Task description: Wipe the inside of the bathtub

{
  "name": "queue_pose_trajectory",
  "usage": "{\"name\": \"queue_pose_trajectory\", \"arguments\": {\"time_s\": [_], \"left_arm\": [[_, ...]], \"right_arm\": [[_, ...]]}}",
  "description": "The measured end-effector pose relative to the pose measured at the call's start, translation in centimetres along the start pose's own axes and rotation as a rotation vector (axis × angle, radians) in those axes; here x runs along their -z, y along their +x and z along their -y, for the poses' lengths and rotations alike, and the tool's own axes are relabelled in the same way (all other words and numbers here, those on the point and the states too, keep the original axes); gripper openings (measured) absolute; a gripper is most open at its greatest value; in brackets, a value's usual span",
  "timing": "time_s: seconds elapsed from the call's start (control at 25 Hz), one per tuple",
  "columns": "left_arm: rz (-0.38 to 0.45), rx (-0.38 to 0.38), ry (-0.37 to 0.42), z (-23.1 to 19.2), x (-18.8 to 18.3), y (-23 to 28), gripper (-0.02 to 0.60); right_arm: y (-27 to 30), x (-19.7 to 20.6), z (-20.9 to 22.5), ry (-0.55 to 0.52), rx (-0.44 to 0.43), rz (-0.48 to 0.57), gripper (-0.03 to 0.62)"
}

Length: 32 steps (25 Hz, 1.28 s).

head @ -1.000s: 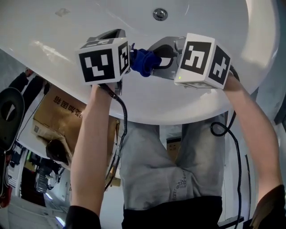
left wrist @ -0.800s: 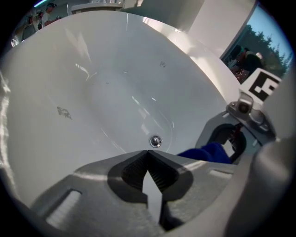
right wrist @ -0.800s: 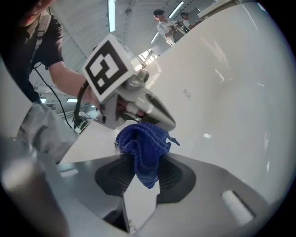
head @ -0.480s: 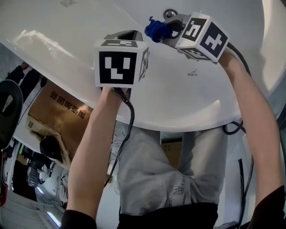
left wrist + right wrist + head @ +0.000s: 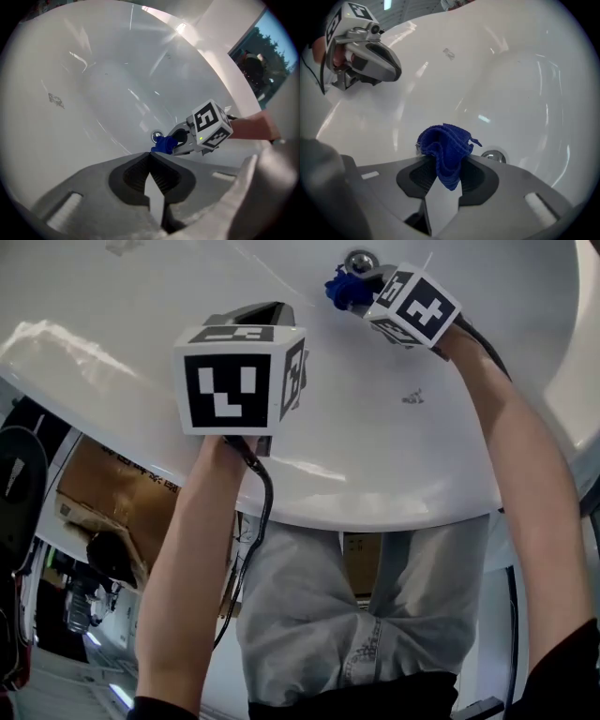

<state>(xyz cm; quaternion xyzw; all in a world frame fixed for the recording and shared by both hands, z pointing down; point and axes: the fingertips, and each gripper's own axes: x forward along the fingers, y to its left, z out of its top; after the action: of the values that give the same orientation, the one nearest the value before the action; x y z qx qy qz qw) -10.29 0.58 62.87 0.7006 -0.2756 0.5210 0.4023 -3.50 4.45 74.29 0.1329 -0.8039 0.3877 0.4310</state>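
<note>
- down by the drain [image 5: 359,259], at the far inner side of the bathtub [image 5: 403,460], the right hand-held gripper [image 5: 443,178] is clenched on a bunched blue cloth [image 5: 445,143]. one fold is pinched between the ribbed pads and the rest bulges out past the tips.
- from the head view the cloth sits just beside the drain, at or very near the white surface. none of the views settles whether it is truly pressed against the enamel.
- the left hand-held gripper [image 5: 150,161] has its jaws closed on each other with nothing between them. it hangs over the nearer wall of the tub, apart from the right one, and looks toward the drain.
- my reading is that the wiping itself is the step in hand, with the cloth brought to the drain area. the tub is glossy all over and shows no wet trail, so how much has been covered cannot be judged.
- the next move calls for pushing the bulging part of the cloth flat onto the surface. it then wants sweeping in overlapping strokes away from the drain, across the floor and up the curved walls.
- the pinch needs to be firm enough that the cloth does not drag free, and the hard jaw tips should ride clear of the enamel.
- a small grey mark [image 5: 411,397] on the near wall may want a pass too.
</note>
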Motion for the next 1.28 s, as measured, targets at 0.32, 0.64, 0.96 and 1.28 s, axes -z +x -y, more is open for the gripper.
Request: {"name": "queue_pose_trajectory", "arguments": {"time_s": [0.32,0.64,0.96,1.28], "left_arm": [[-0.030,0.024,0.012,0.2,0.0,1.5,0.005],[-0.036,0.037,0.017,-0.1,0.1,1.9,0.005],[-0.046,0.040,0.021,0.3,0.9,1.7,0.005],[-0.028,0.040,-0.011,0.3,-0.2,0.6,0.005]], "right_arm": [[3.6,2.3,1.5,0.101,0.032,-0.041,0.129],[5.9,5.2,0.0,0.104,0.002,-0.131,0.130],[6.4,6.0,-1.1,0.120,-0.045,-0.183,0.130],[5.5,6.4,-3.5,0.069,-0.118,-0.240,0.127]]}}
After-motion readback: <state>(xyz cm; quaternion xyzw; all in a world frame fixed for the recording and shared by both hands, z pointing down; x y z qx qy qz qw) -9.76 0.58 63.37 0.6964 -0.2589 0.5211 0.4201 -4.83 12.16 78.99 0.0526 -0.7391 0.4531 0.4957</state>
